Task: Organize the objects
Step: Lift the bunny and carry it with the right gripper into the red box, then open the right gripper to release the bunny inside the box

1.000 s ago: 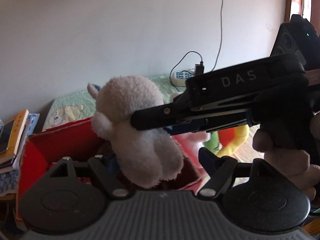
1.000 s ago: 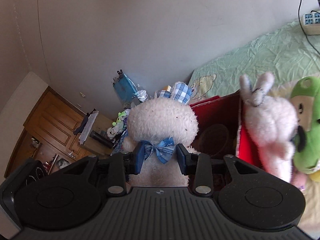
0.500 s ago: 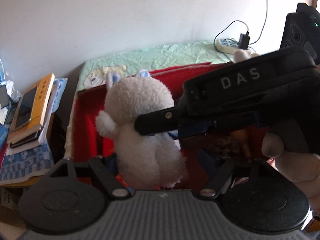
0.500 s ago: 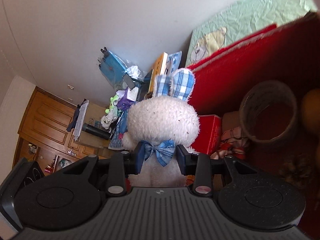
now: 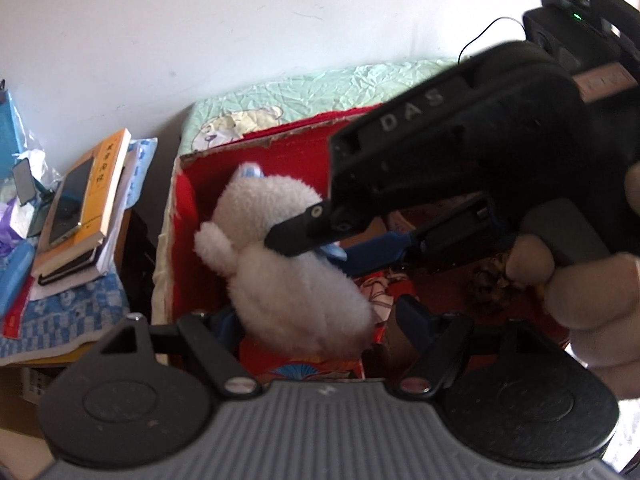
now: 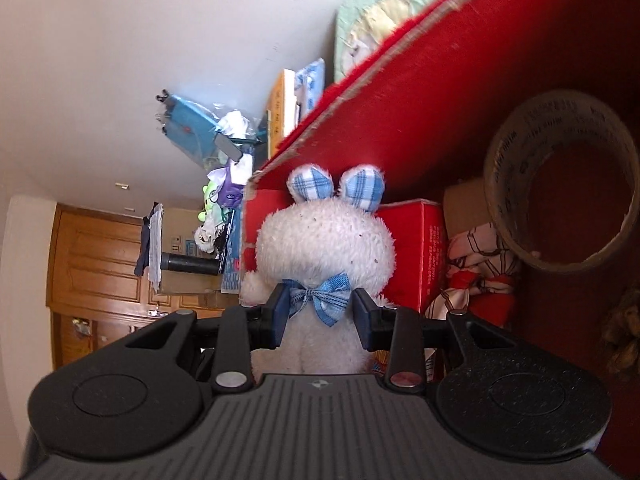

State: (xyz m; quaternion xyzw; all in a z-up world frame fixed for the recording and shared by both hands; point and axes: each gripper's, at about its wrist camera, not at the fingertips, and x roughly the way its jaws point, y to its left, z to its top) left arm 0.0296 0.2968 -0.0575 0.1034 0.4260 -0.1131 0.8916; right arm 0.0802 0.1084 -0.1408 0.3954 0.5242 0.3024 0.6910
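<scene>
A white plush bunny (image 6: 324, 240) with blue checked ears and a blue bow hangs by its neck from my right gripper (image 6: 320, 312), which is shut on it. In the left wrist view the same bunny (image 5: 288, 280) is down inside the open red box (image 5: 184, 208), near its left wall, with the right gripper (image 5: 320, 248) reaching in from the right. My left gripper (image 5: 320, 316) is open just above the box's near edge. Its fingers stand wide on either side of the bunny's lower body without pressing it.
Inside the red box (image 6: 420, 92) lie a brown tape roll (image 6: 560, 184), a small red carton (image 6: 416, 248) and a patterned cloth (image 6: 476, 264). Left of the box, books with a phone on top (image 5: 80, 200) are stacked. A green bed sheet (image 5: 320, 92) lies behind. A hand (image 5: 580, 280) holds the right gripper.
Both grippers came down toward the red box. The bunny went from above the rim to inside the box by the left wall. The right gripper rolled; its grip held.
</scene>
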